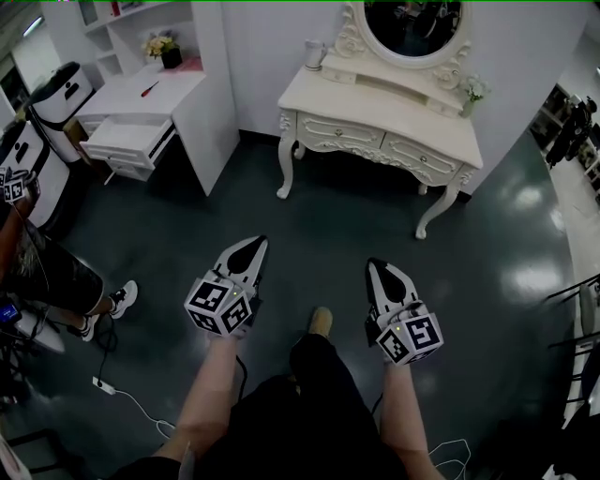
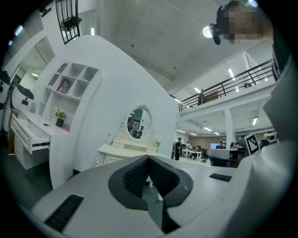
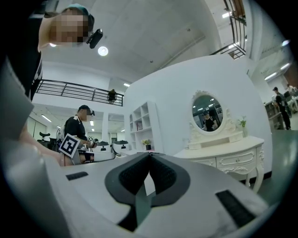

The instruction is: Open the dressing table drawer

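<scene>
The cream dressing table [image 1: 375, 105] stands against the far wall under an oval mirror [image 1: 412, 23]. Its two front drawers [image 1: 339, 131] [image 1: 424, 156] are pushed in. My left gripper [image 1: 251, 246] and right gripper [image 1: 380, 267] are held level over the dark floor, well short of the table, both shut and empty. The left gripper view has the table [image 2: 122, 151] small beyond the closed tips of the left gripper [image 2: 149, 158]. In the right gripper view the table [image 3: 228, 155] sits to the right of the closed tips of the right gripper [image 3: 150, 155].
A white desk [image 1: 178, 89] with an open drawer [image 1: 131, 141] and shelves stands at the left. A person [image 1: 56, 272] stands at the left edge, with a cable and plug [image 1: 122, 394] on the floor. A jug [image 1: 314, 54] and flowers [image 1: 473, 89] sit on the dressing table.
</scene>
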`<state>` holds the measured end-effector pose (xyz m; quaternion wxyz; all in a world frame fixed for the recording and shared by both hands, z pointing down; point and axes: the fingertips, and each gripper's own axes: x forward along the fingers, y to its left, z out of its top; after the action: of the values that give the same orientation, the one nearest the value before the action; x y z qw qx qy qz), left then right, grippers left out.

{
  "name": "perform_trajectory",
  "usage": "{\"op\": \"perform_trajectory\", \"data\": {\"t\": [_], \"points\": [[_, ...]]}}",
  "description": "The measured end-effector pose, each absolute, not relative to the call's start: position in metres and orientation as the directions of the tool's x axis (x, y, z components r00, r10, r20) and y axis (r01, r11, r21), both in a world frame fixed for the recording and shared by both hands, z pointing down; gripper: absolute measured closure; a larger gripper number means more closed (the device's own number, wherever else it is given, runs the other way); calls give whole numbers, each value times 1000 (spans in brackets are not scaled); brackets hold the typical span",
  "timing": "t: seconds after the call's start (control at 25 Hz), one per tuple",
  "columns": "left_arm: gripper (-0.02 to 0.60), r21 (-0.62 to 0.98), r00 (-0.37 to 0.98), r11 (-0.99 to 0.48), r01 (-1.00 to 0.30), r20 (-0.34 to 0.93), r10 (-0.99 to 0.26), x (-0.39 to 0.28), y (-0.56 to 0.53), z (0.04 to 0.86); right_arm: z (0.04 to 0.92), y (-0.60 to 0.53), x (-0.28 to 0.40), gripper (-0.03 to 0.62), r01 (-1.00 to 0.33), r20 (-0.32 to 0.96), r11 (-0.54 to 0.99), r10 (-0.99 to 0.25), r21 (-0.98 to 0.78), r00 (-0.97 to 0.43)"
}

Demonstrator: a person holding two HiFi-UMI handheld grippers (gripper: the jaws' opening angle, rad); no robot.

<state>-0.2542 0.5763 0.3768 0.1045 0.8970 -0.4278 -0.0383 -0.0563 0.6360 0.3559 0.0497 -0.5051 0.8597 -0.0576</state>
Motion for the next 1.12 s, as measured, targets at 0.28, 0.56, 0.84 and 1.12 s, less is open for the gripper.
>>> {"op": "perform_trajectory", "data": {"t": [0.28, 0.56, 0.84, 1.12], "points": [[569, 216, 614, -595, -774, 26, -789, -247, 522, 378, 356, 573, -47, 588, -851, -40, 504, -863, -149, -504], [569, 204, 608, -592, -779, 19, -794, -222, 461, 368, 352, 512, -18, 588, -853, -36, 497, -866, -156, -498], [569, 206, 595, -578, -790, 29, -803, -201, 406, 367, 350, 452, 8, 588, -849, -39, 500, -865, -171, -501], [569, 208, 583, -566, -798, 21, -813, -178, 345, 366, 352, 390, 33, 588, -841, -33, 513, -856, -169, -516]]}}
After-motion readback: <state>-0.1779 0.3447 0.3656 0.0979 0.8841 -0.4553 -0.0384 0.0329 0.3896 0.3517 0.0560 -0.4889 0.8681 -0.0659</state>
